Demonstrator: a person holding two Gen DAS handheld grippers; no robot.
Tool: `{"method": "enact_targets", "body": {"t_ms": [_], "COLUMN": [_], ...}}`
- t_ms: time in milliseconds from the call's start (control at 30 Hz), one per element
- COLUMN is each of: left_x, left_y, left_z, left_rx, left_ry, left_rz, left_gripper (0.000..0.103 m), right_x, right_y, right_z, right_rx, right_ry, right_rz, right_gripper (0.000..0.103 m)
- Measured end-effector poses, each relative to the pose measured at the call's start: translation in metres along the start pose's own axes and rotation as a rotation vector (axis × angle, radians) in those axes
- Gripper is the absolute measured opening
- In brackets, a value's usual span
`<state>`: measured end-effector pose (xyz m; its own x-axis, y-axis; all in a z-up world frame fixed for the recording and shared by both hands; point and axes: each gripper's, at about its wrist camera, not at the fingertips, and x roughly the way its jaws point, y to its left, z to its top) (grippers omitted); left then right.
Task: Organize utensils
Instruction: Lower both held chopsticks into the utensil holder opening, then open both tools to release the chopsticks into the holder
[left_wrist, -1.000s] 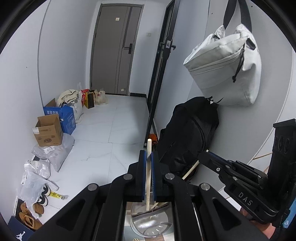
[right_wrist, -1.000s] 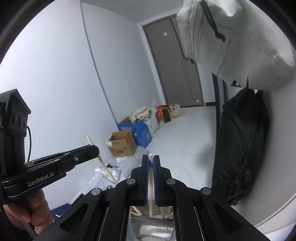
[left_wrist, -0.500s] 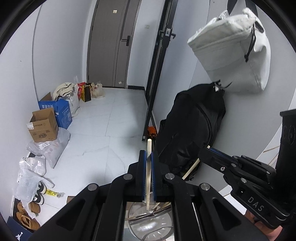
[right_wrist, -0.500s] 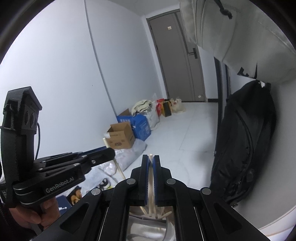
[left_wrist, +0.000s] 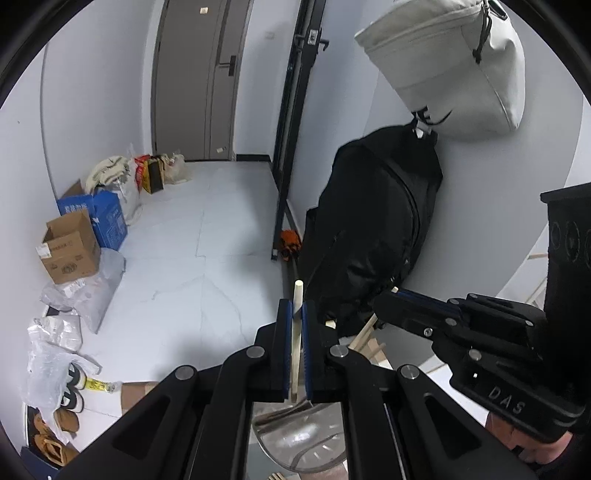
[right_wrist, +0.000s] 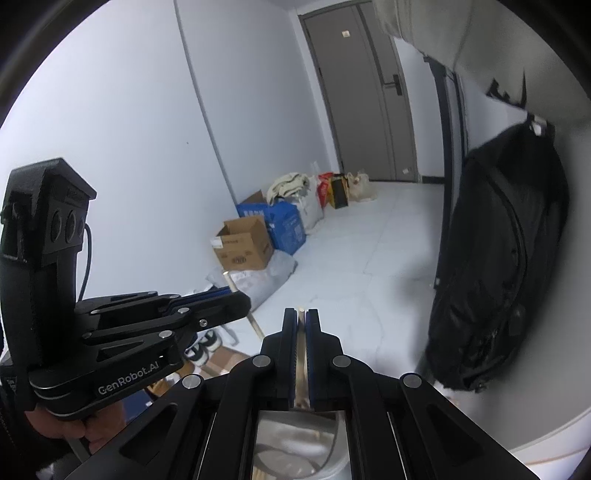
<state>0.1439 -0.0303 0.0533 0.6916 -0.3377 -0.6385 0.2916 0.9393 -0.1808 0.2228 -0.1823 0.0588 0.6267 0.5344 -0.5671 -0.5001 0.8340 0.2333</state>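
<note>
While both grippers tilt down over a metal cup, the scene reads near to far:

Cup: a shiny metal cup (left_wrist: 299, 443) sits at the near bottom edge below the left jaws, with pale wooden sticks lying in it; the right wrist view shows the same cup (right_wrist: 295, 443) under the right jaws.

Left gripper (left_wrist: 294, 354): jaws closed on a thin wooden chopstick (left_wrist: 297, 295), which stands nearly upright, its top end poking out above the blue pads and its lower end reaching toward the cup.

Right gripper (right_wrist: 302, 354): jaws closed on a second chopstick (right_wrist: 301, 332), seen as a pale strip between the pads, its tip just clearing their far end.

Hands: a hand (right_wrist: 70, 428) grips the left tool's handle at the near left of the right wrist view; a hand (left_wrist: 517, 435) shows under the right tool at the near right of the left wrist view.

Floor: white tile (left_wrist: 207, 266), with plastic bags and shoes (left_wrist: 70, 391) at the near left.

Boxes: a brown carton (left_wrist: 70, 247) and a blue box (left_wrist: 103, 218) stand farther along the left wall.

Backpack: a black backpack (left_wrist: 376, 229) hangs against the right wall, below a pale grey bag (left_wrist: 454, 66).

Door: a grey door (left_wrist: 195, 74) closes the far end.
</note>
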Motion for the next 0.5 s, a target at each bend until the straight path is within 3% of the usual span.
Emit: {"method": "enact_targets", "body": {"t_ms": [200, 367, 500], "left_x": [0.007, 0.0, -0.017], "left_y": [0.004, 0.008, 0.011], "left_z": [0.002, 0.002, -0.006], "left_rx": [-0.028, -0.038, -0.075], "left_ry": [0.058, 0.068, 0.028], "left_rz": [-0.066, -0.043, 0.015], "left_gripper": [0.002, 0.006, 0.041], "right_x": [0.002, -0.006, -0.02], "right_y": [-0.017, -0.041, -0.058], "right_z": [-0.004, -0.008, -0.017], "right_rx": [0.118, 0.293, 0.406], "right_ry": [0.012, -0.007, -0.038], "right_rz": [0.054, 0.11, 0.119], "right_gripper": [0.007, 0.012, 0.017]}}
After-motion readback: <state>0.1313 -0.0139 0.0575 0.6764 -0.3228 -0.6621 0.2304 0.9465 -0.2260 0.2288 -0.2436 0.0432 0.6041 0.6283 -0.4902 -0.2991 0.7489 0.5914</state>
